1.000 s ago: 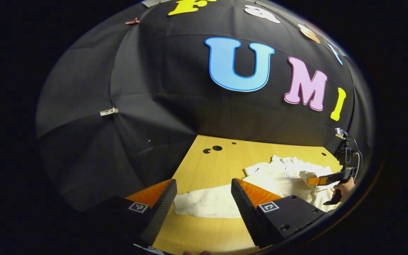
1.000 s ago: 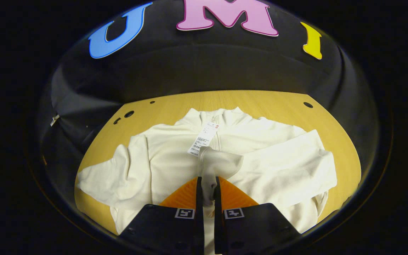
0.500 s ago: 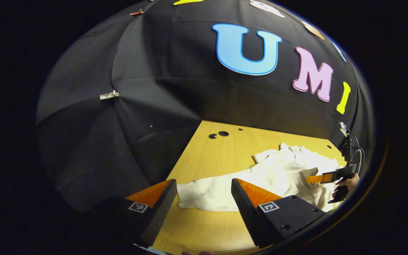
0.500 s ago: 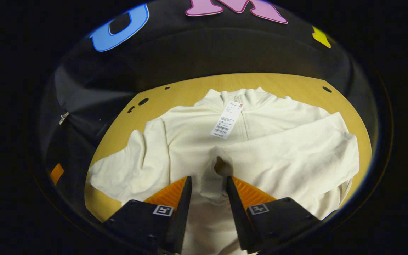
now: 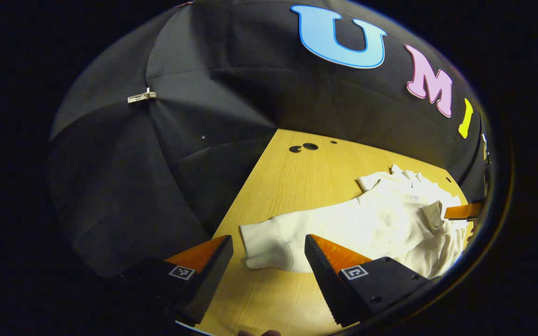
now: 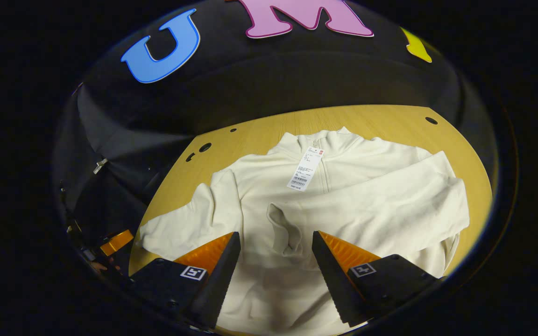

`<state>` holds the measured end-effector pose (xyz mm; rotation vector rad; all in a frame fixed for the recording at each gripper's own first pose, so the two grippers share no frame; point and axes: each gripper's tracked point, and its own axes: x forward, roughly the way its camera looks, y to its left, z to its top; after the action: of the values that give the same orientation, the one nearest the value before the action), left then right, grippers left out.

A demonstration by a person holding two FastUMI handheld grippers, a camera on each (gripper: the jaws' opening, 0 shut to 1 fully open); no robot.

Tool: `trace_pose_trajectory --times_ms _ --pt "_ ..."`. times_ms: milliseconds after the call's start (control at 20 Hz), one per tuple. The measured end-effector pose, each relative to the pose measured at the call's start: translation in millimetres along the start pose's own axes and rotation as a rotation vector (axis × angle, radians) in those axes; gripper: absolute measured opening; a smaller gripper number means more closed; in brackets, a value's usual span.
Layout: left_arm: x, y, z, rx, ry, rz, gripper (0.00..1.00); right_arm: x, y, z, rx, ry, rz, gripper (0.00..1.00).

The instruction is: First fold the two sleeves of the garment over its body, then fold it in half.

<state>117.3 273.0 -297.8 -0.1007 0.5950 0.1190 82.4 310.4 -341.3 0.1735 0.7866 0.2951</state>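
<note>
Hovering our spread left gripper [image 5: 269,254] over the cream knit garment's [image 6: 343,186] outstretched sleeve cuff [image 5: 266,242] — the next fold — we keep our right gripper [image 6: 276,247] open above the sleeve [image 6: 371,205] already laid across.

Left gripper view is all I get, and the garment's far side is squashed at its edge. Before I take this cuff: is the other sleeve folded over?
Observer: Yes, the right gripper view shows the right sleeve lying across the garment, its cuff near the middle.
Operator: Is the right gripper gripping it?
Observer: No, the right gripper is open, a finger either side of the cuff.
Operator: Anything else on the chest?
Observer: A hang tag lies below the collar, just above that sleeve.
</note>
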Motion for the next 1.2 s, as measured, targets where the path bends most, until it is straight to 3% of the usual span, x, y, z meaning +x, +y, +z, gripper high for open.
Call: trace_pose_trajectory --times_ms 300,650,700,850,950,1100,1150,1200 --pt "36.7 1.9 -28.8 -0.013 0.136 -0.002 0.98 -35.1 -12.8 -2.6 0.001 -0.013 0.009 0.95" --pt "44.5 0.2 -29.8 0.05 0.164 0.008 0.99 -55.9 -42.4 -17.9 0.058 -0.005 -0.037 0.95" --pt "45.7 -4.9 -28.5 0.063 0.166 -0.014 0.95 -58.1 -46.5 -17.0 0.063 -0.011 -0.042 0.95" --pt "50.0 -14.1 -23.4 0.054 0.158 -0.055 0.34 -69.5 -56.8 -13.6 0.067 -0.028 -0.05 0.95" --pt "50.7 -13.0 -22.9 0.017 0.163 -0.069 0.22 -80.5 -65.5 -14.1 0.071 -0.038 -0.056 0.95" --pt "48.5 -14.0 -20.5 -0.025 0.18 -0.066 0.13 -96.4 -90.7 -19.6 0.092 -0.045 -0.083 0.95" --pt "45.4 -13.9 -20.8 -0.024 0.18 -0.056 0.05 -100.7 -98.9 -22.3 0.104 -0.045 -0.093 0.95" --pt "41.8 -14.6 -18.7 -0.012 0.172 -0.042 0.1 -105.7 -107.0 -25.4 0.114 -0.045 -0.103 0.95"
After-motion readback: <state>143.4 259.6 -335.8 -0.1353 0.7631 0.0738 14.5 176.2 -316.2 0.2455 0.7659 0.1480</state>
